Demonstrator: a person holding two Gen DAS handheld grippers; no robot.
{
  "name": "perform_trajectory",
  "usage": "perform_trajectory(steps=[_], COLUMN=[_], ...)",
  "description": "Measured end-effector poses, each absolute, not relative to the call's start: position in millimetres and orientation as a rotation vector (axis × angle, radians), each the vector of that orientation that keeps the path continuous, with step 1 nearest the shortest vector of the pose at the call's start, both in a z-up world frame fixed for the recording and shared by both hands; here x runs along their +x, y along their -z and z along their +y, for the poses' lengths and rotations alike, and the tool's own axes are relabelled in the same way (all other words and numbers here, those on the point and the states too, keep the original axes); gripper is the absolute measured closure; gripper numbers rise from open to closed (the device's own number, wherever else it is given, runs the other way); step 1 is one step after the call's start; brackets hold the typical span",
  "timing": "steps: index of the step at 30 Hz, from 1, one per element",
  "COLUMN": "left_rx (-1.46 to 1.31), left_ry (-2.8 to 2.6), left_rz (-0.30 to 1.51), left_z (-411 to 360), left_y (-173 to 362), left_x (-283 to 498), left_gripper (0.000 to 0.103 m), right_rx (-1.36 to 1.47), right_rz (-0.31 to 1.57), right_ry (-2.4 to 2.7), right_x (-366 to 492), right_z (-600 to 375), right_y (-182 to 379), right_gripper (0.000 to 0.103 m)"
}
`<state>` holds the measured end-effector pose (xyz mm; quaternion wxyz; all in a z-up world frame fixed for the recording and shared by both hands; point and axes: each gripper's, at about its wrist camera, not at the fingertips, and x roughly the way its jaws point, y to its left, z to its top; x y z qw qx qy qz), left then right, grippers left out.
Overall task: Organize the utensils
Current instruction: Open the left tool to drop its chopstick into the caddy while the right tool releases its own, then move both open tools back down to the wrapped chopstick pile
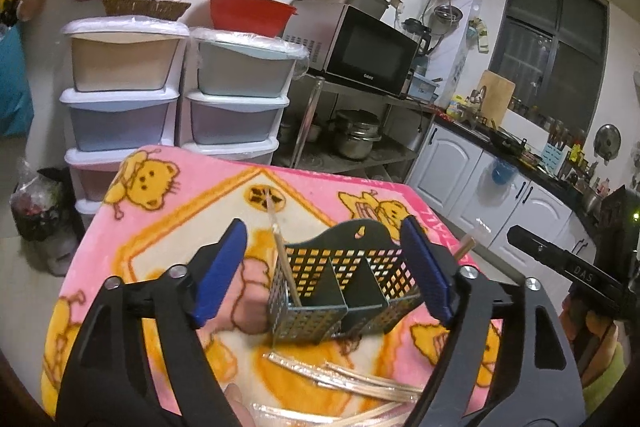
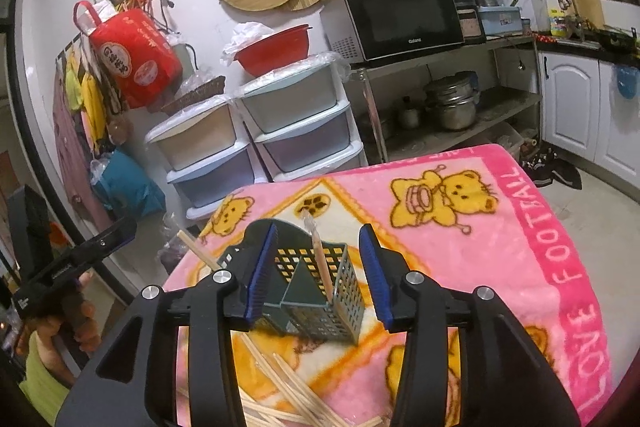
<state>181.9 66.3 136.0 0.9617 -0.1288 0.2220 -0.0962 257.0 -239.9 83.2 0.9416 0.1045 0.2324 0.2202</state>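
left gripper (image 1: 324,267): fingers open, basket (image 1: 340,291) between them
right gripper (image 2: 322,273): fingers open
basket: one chopstick (image 1: 284,259) upright inside
blanket (image 1: 168,227): loose chopsticks (image 1: 340,379) near

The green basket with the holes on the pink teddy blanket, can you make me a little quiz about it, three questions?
1. True or false: one wooden chopstick already stands inside the dark green perforated metal utensil basket.
2. Where do the other loose wooden chopsticks lie?
A. on the pink teddy-bear blanket, in front of the basket
B. inside the black microwave
C. in the red basin
3. Fill in: both the left hand-held gripper and the right hand-held gripper have their blue pads ____ and hold nothing.

Key: 1 true; 2 A; 3 open.
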Motion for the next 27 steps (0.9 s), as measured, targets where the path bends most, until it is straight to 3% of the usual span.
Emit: perform_trajectory(steps=[10, 20, 27], left_rx=[-0.270, -0.271, -0.281], left_ry=[0.179, 0.170, 0.161], left_rz=[0.456, 0.474, 0.497], left_z=[68.8, 69.5, 73.4], left_y=[-122.9, -109.6, -101.0], left_x=[165.7, 152.9, 149.8], left_gripper=[0.011, 0.011, 0.011], right_rx=[0.135, 0.086, 0.067], right_rz=[0.449, 0.436, 0.452], right_ry=[-0.437, -0.426, -0.434], right_x=[233.6, 216.7, 209.2], right_z=[-229.1, -221.9, -218.1], right_y=[-78.8, -69.9, -60.9], right_gripper=[0.049, 0.038, 0.036])
